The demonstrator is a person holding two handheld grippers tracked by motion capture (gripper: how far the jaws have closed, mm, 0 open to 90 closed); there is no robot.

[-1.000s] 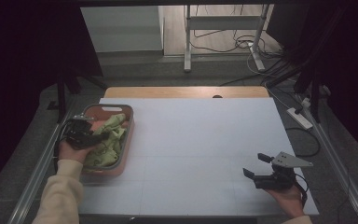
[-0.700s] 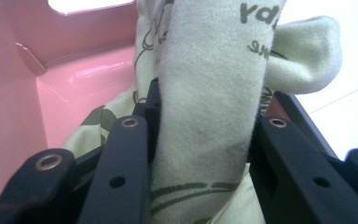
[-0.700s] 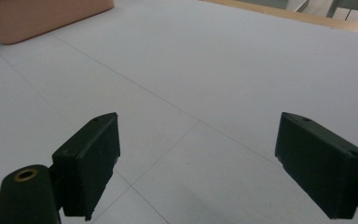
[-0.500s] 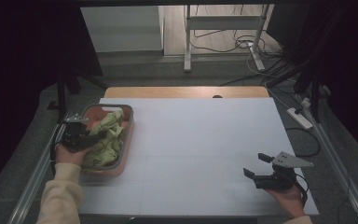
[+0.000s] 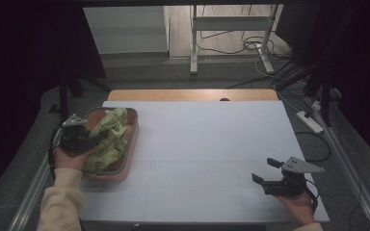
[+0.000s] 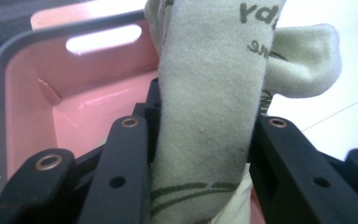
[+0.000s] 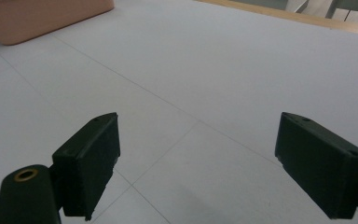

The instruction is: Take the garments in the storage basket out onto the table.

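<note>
My left claw (image 6: 200, 154) is matt black plastic with brass-looking rivets, and it pinches soft, fuzzy pale-green cloth (image 6: 209, 93) printed with dark lettering. The bin (image 6: 74, 88) at ten o'clock looks like glossy pink plastic with a smooth grey rim. My right claw (image 7: 196, 168) has the same matt black pads, over a smooth, matt white surface (image 7: 223, 70) edged in wood.

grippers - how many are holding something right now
1. The left gripper is clamped on the green cloth over the pink bin; the right gripper rests open and empty near the table's right front.
</note>
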